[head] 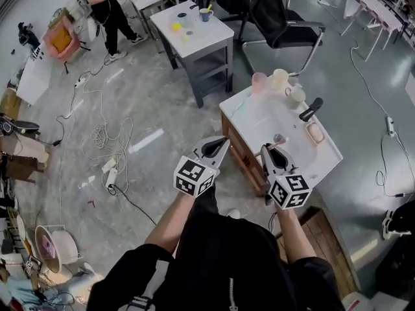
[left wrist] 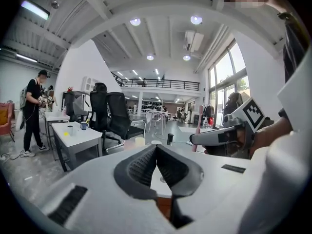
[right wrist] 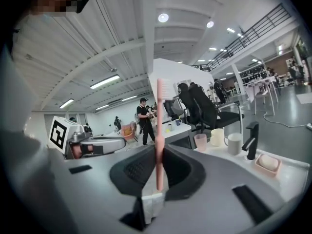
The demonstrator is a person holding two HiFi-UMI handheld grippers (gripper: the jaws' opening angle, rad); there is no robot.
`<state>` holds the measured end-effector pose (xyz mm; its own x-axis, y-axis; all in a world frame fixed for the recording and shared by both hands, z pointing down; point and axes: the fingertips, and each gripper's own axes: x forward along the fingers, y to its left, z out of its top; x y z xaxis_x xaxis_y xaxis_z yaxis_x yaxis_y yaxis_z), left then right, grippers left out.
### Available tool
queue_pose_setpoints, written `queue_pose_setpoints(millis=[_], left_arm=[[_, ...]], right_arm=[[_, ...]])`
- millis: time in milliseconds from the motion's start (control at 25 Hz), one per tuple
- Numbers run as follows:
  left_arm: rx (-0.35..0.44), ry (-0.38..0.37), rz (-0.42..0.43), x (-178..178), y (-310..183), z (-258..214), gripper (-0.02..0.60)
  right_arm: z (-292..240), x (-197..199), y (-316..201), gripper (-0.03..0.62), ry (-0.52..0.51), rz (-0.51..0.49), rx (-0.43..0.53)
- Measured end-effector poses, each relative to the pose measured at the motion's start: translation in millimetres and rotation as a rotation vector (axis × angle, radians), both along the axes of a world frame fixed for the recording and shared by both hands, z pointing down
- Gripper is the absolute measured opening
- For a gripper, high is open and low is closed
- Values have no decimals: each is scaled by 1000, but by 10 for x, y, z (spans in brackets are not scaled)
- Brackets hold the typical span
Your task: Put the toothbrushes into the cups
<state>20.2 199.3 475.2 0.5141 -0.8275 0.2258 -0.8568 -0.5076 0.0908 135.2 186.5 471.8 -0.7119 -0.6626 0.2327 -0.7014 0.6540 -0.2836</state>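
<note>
head: high, steeply down | gripper views: low, near-level | shared: cups [head: 280,80]

cups [head: 279,80] crowd far edge, tap [head: 310,109] beside

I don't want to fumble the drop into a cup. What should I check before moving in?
1. Right gripper jaws clamped on pink toothbrush: ok.
2. Toothbrush upright: ok.
3. Pink cup, cream cup and white mug standing upright: ok.
4. Cups empty: cannot tell.
5. Right gripper over a cup: not ok, short of them.
6. Left gripper jaws together, empty, clear of cups: ok.
</note>
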Motion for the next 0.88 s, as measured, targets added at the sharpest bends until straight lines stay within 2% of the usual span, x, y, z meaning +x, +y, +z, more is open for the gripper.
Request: queue_pose_setpoints(millis=[120,280,480,760,880], left_arm=[[4,4,72,33,-437,28,0],[7,-14,223,160,-1155,23,0],[-10,8,386,231,-2012,4,0],[-20,-20,599,230,-2765,23,0],[-19,-12,662,224,-2997,22,0]], right_arm=[[65,38,-312,46,6,69,-6],[147,156,-793,46,18,198,-36],[148,202,-1465,46,42,359,-52],[20,71,-2239,46,57,542,-52],[3,7,-2415,46,68,601,-56]])
